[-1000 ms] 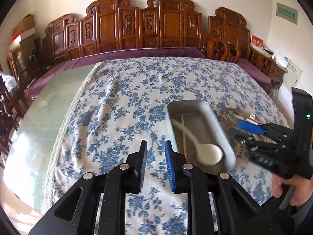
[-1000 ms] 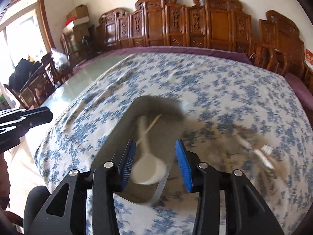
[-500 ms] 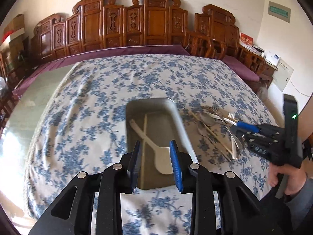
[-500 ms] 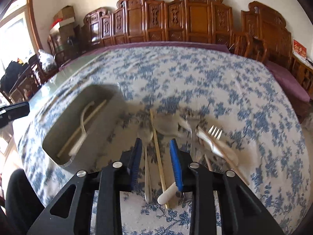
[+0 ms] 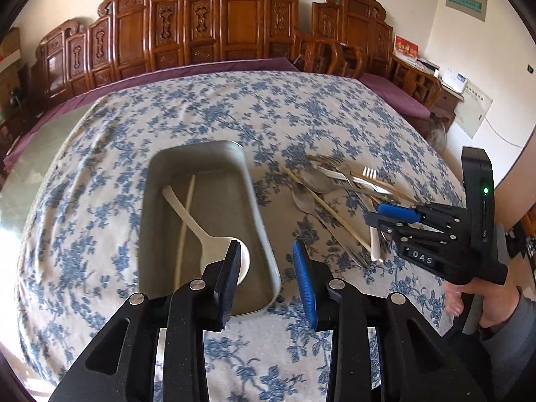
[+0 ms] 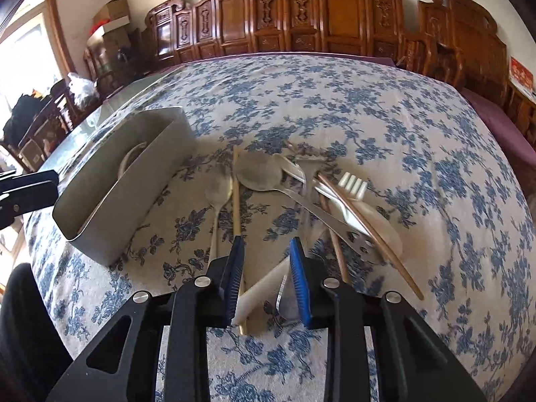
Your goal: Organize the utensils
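A grey metal tray [image 5: 261, 221] [image 6: 140, 181] sits on the floral cloth and holds a white spoon [image 5: 214, 234] and one pale chopstick [image 5: 185, 221]. To its right lies a pile of utensils [image 6: 301, 194] [image 5: 338, 194]: metal spoons, a metal fork, a white plastic fork [image 6: 351, 186], chopsticks. My left gripper [image 5: 266, 268] is open and empty above the tray's near right rim. My right gripper [image 6: 266, 261] [image 5: 385, 221] is open, low over the near end of the pile, with a white handle [image 6: 264, 288] between its fingers.
The table has a blue floral cloth [image 6: 368, 107] with bare glass at its left [image 5: 33, 167]. Carved wooden chairs [image 5: 234, 26] stand along the far wall. The table's near edge lies just below both grippers.
My right gripper swung from over the tray to the utensil pile and came down close to it. My left gripper shifted right over the tray's near end and opened wider.
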The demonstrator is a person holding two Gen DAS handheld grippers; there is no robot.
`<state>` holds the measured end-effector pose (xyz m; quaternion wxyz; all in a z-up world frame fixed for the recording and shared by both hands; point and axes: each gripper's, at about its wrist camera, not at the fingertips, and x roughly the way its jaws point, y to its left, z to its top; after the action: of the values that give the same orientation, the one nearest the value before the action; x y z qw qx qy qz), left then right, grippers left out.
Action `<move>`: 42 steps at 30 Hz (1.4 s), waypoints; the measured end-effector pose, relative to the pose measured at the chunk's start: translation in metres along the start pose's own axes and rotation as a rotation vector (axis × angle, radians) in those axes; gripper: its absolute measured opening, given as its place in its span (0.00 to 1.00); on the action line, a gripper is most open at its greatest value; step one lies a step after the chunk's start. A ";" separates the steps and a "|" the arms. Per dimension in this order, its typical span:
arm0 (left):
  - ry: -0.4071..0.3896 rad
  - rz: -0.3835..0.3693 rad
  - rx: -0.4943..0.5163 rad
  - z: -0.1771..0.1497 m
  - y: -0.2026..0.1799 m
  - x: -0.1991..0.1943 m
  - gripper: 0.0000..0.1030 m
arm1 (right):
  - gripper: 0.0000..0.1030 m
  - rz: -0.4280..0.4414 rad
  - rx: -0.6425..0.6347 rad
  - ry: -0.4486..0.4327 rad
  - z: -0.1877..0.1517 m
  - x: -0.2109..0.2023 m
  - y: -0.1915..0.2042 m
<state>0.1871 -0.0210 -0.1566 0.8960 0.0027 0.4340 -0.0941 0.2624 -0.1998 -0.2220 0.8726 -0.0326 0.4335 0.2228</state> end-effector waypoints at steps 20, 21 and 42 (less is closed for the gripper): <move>0.037 0.008 0.026 0.006 -0.033 0.028 0.29 | 0.05 0.032 -0.065 -0.037 0.007 -0.003 0.008; 0.040 0.009 0.027 0.007 -0.035 0.030 0.30 | 0.05 0.041 -0.046 -0.060 0.010 -0.009 0.004; 0.168 0.075 0.095 0.062 -0.060 0.129 0.33 | 0.05 0.022 0.145 -0.205 0.024 -0.039 -0.067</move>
<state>0.3029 -0.1070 -0.2133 0.8583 0.0693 0.5021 -0.0801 0.2874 -0.2685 -0.1863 0.9099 0.0583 0.3572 0.2026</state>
